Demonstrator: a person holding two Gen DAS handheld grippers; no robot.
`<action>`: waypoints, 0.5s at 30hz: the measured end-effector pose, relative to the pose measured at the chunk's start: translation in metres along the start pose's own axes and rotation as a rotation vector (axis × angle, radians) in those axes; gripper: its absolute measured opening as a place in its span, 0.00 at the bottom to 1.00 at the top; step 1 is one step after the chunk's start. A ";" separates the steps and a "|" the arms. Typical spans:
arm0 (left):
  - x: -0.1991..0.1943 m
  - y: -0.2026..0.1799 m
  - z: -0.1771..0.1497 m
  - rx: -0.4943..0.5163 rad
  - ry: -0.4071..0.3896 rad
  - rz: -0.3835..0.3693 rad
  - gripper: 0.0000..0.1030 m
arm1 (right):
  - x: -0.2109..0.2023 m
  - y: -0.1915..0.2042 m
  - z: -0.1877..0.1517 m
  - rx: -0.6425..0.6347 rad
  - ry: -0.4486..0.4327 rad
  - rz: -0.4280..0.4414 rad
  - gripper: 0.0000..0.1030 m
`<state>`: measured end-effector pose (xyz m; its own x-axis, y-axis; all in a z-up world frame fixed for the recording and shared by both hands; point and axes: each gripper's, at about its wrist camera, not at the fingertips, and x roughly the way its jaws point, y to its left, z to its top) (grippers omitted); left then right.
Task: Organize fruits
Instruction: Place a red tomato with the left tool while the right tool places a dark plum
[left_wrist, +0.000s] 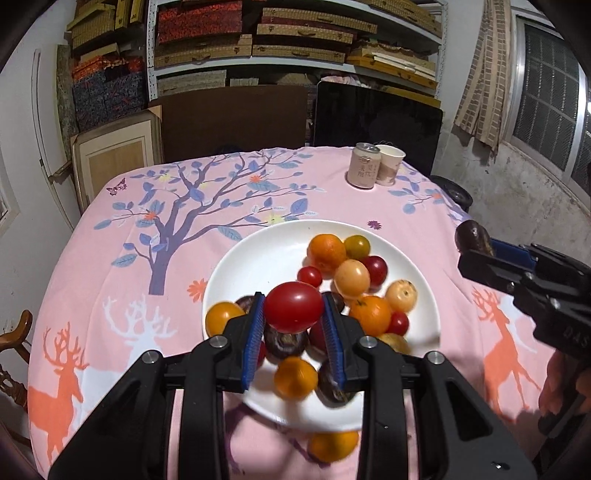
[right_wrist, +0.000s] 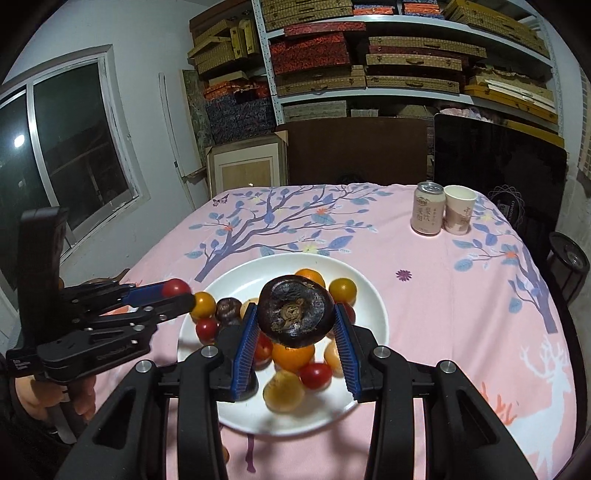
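Above plate (left_wrist: 258, 251), tomato (left_wrist: 293, 306) in left gripper (left_wrist: 294, 314)

Each fisheye rides close behind its own gripper, angled down over the white plate (left_wrist: 258, 258) toward the shelves beyond it, the left wrist view from the plate's left, the right wrist view from its right, both sharing plate (right_wrist: 369, 295), pink tablecloth (left_wrist: 147, 258) and can (left_wrist: 364, 166).

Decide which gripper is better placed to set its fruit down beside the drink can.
Right, probably: the right gripper, shut on the dark fruit, is on the can's side; the left gripper holds the red tomato.
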<state>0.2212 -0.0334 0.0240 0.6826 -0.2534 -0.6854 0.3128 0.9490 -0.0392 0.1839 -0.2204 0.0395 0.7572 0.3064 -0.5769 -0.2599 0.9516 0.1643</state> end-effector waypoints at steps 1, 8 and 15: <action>0.008 0.002 0.005 -0.008 0.004 0.004 0.29 | 0.006 0.001 0.003 -0.001 0.005 -0.001 0.40; 0.054 0.018 0.020 -0.072 0.054 0.015 0.37 | 0.056 0.002 0.015 0.003 0.051 0.005 0.41; 0.048 0.041 0.011 -0.156 0.040 0.000 0.57 | 0.059 0.006 0.012 0.001 0.043 0.005 0.58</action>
<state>0.2736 -0.0087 -0.0023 0.6547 -0.2487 -0.7138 0.2042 0.9674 -0.1497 0.2346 -0.1964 0.0158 0.7292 0.3098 -0.6101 -0.2632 0.9500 0.1677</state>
